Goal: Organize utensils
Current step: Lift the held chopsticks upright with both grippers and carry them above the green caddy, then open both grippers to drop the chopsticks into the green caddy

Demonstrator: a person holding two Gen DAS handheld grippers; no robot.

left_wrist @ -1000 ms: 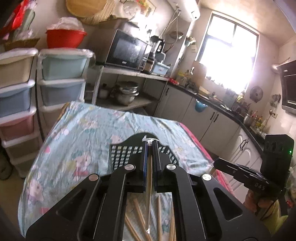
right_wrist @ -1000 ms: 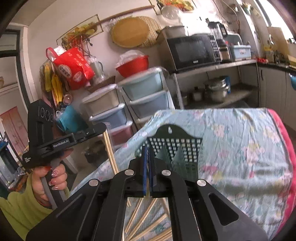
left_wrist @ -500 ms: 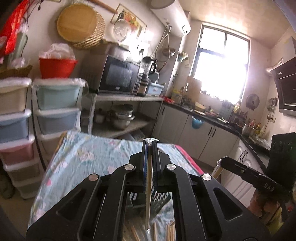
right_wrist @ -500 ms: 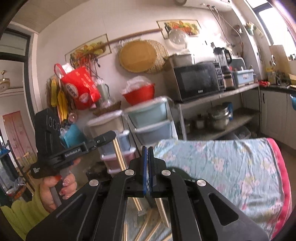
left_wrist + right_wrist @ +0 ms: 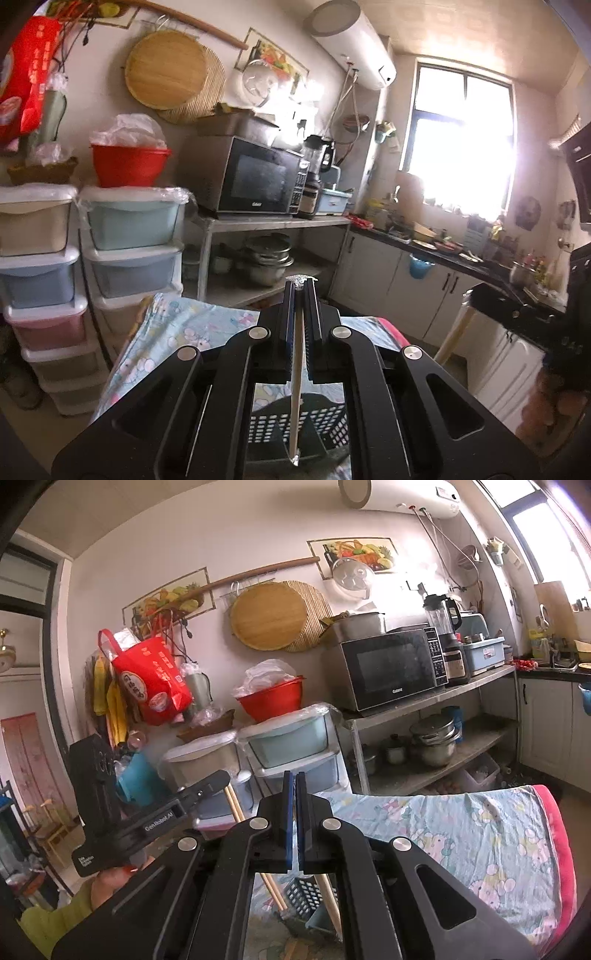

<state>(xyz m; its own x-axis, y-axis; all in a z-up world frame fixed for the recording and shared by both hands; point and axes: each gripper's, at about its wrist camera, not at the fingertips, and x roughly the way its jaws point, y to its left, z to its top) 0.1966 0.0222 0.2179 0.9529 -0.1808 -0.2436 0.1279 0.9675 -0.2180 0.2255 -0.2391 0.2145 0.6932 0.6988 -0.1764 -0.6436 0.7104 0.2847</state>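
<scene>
Your left gripper (image 5: 300, 286) is clamped on a wooden chopstick (image 5: 297, 373) that hangs down over the dark perforated utensil basket (image 5: 295, 424) on the floral tablecloth (image 5: 480, 834). Your right gripper (image 5: 294, 779) has its pads nearly together; a chopstick (image 5: 330, 901) below it appears gripped, though the contact is hidden.

I see microwave (image 5: 255, 177) on shelf (image 5: 273, 223), frame centre; pots (image 5: 266, 260) below it. Drawer stacks (image 5: 133, 240) at frame left, bowl (image 5: 127, 166) on top. Basket (image 5: 295, 424) at lower centre, on clothed table (image 5: 480, 834).
</scene>
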